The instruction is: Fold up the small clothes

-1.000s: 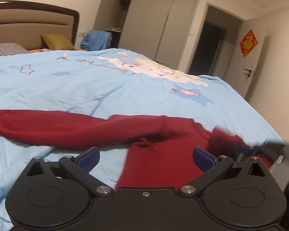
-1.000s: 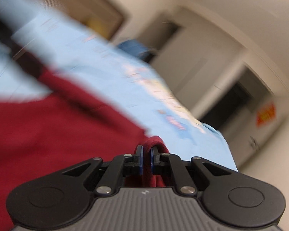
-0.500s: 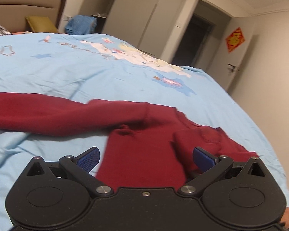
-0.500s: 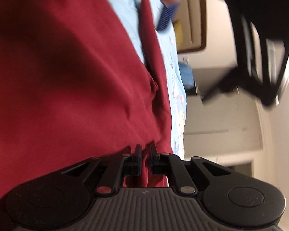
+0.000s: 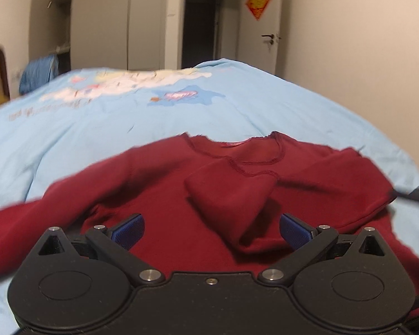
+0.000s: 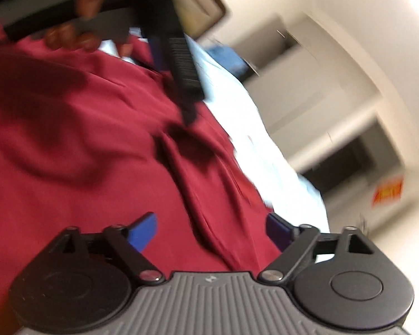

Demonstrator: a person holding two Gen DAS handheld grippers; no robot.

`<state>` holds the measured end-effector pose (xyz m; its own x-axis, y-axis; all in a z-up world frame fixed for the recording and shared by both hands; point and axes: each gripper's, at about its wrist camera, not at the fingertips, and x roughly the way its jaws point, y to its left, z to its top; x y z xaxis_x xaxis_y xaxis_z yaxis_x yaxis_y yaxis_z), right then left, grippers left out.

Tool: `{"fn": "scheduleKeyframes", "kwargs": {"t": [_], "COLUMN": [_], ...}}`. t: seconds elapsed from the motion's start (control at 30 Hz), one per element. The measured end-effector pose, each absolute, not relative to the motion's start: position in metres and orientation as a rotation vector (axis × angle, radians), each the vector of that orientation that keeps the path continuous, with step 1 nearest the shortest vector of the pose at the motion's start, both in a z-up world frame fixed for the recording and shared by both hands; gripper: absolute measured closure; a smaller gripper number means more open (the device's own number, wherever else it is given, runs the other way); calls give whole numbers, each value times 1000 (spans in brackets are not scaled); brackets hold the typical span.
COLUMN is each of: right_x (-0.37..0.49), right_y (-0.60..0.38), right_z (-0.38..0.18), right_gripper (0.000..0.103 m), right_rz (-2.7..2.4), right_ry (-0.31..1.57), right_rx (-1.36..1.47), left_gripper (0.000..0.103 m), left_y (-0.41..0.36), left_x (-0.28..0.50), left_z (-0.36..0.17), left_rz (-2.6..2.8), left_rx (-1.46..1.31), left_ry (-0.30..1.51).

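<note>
Lying flat on the pale blue cartoon-print bedsheet [image 5: 265, 106], the dark red long-sleeved knit top [image 5: 164, 184] has one sleeve [image 5: 231, 195] folded across its chest. Above it the left gripper [image 5: 209, 230] hovers with jaws spread wide, holding nothing; the right gripper [image 6: 209, 230] is likewise wide apart and empty over the red cloth

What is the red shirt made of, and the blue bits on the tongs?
The red shirt looks like soft knit cloth, maybe cotton or fleece: it is matte, folds limply, and has a stitched neckline. The blue pads on the left tongs look like ribbed rubber or plastic, with a fine grid texture; which one, I cannot tell. The bedsheet looks like smooth printed cotton.
</note>
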<state>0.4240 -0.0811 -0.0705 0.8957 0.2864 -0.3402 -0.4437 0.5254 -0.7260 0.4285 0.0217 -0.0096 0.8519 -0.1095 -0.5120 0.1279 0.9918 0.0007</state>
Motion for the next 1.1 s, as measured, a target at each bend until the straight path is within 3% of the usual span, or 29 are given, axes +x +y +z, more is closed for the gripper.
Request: {"fn": "scheduleKeyframes", "kwargs": {"t": [0.07, 0.23, 0.3, 0.37, 0.47, 0.63, 0.77, 0.9, 1.0, 1.1], "right_x": [429, 456, 470, 482, 495, 506, 544, 589, 619, 638], "right_y": [-109, -164, -182, -194, -209, -232, -243, -252, -261, -269], "right_z": [-66, -48, -41, -34, -29, -24, -31, -40, -52, -60], "right_gripper": [6, 5, 4, 4, 4, 4, 4, 6, 16, 45], "right_rz": [400, 297, 272, 264, 251, 260, 252, 216, 196, 190], "right_ry": [242, 319, 336, 352, 368, 418, 489, 554, 622, 658], "right_rx": [-801, -493, -380, -283, -177, -28, 121, 257, 382, 453], "left_gripper": [3, 28, 50, 66, 75, 72, 35, 22, 18, 16], "left_y": [5, -16, -13, -5, 13, 48, 67, 66, 59, 55], "left_x": [438, 460, 462, 461, 451, 432, 419, 408, 407, 411], "left_z": [-14, -23, -23, -23, -19, -15, -20, -20, -19, -22], "left_rz": [-107, -64, -28, 3, 60, 145, 177, 179, 168, 168], "left_rx": [97, 124, 97, 58, -11, -163, -225, -178, -139, -119], "left_ry": [522, 532, 528, 522, 474, 478, 526, 489, 456, 440]}}
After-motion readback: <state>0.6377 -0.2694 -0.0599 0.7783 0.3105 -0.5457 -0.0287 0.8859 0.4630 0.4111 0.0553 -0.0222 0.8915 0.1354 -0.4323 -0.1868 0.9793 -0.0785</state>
